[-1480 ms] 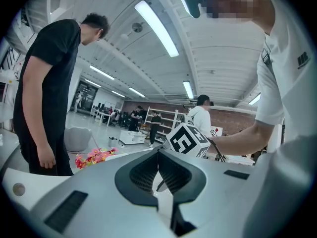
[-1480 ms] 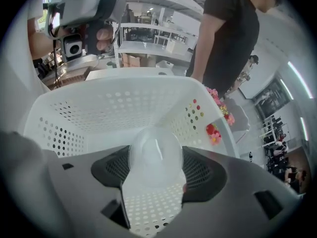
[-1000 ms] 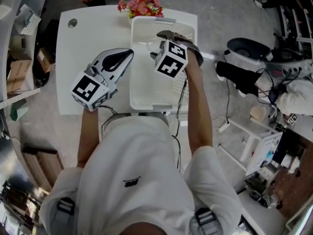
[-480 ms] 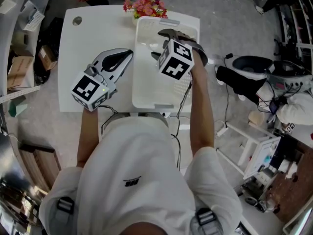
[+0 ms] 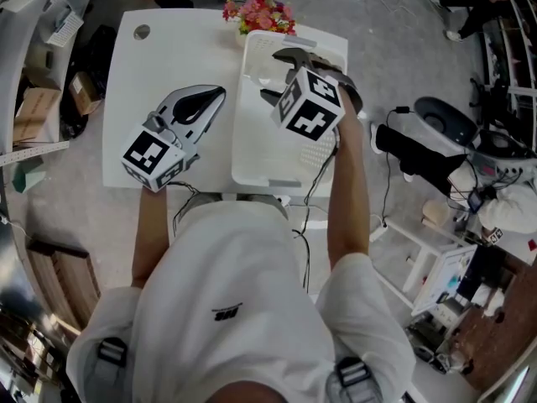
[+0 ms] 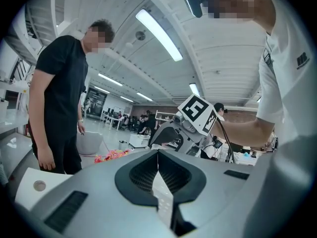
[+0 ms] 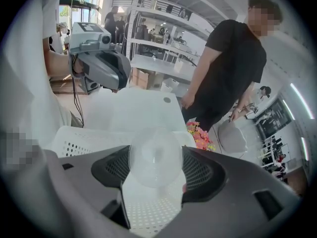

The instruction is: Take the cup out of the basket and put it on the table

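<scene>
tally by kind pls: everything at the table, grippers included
clear cup: 1
white basket: 1
flower bunch: 1
white table: 1
grippers: 2, left gripper and right gripper
total: 6

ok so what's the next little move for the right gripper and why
Probably carry it left, over the basket's rim, toward the bare table. The right gripper has its jaws closed on the clear cup, but in the head view it hangs over the basket, not the table, so setting down comes later.
</scene>
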Available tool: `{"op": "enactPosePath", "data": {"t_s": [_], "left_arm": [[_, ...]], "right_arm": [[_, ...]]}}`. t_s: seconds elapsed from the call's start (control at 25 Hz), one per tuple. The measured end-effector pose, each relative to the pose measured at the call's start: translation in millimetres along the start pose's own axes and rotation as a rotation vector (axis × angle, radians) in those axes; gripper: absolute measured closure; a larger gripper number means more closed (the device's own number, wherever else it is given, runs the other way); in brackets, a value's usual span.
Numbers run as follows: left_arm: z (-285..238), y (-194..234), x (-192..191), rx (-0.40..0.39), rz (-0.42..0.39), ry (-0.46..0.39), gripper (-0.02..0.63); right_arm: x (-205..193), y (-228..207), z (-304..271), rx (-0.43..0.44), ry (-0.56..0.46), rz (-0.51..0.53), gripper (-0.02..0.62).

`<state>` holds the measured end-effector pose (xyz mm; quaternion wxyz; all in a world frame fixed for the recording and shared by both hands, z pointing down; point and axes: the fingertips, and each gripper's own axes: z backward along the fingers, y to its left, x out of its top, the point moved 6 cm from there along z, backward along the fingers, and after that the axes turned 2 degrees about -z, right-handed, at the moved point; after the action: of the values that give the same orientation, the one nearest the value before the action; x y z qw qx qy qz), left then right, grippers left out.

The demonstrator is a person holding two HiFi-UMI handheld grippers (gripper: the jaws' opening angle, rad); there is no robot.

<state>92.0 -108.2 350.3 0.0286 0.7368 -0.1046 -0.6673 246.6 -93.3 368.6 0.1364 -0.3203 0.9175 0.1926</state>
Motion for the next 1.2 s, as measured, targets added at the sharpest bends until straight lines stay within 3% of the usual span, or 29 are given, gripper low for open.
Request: {"op": "enactPosePath", "data": {"t_s": [1.2], "left_arm": [[65.0, 9.2, -9.0, 0.166, 0.022, -0.036, 0.594]], "right_arm": [[73.0, 18.4, -8.4, 0.052, -0.092, 0.167, 0.282]]}}
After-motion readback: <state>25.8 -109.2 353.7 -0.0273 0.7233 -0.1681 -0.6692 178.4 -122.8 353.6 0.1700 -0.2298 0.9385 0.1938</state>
